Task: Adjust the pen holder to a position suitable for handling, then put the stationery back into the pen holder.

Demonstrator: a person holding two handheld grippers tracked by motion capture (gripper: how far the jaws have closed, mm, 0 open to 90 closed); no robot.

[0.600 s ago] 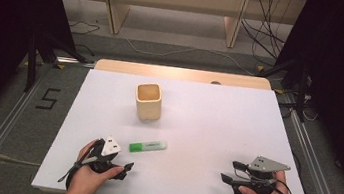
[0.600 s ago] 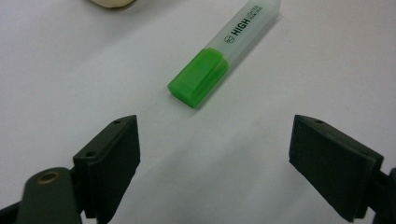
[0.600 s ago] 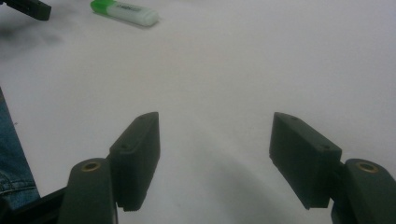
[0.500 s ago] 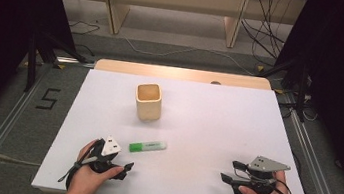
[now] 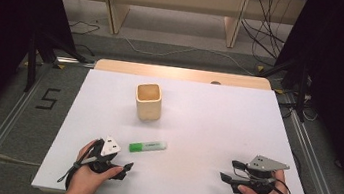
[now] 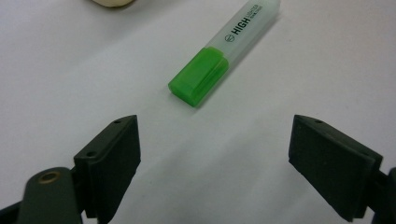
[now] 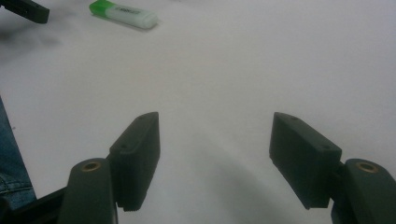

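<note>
Highlighter (image 5: 147, 146): flat on table (image 5: 216, 128), unmoved; left gripper (image 6: 212, 154) jaws spread, empty, just short of it; right gripper (image 7: 212, 158) spread, idle; pickup pending.

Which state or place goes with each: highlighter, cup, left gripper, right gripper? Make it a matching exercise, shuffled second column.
Things:
1. highlighter
2. cup
3. left gripper
4. right gripper

Places or states:
A. upright, toward the far side of the white table
B. jaws open, close to the green cap
C. lying flat, green cap toward the person's left
D. jaws open, near the table's right front, nothing between them

Pairs: 1-C, 2-A, 3-B, 4-D
</note>
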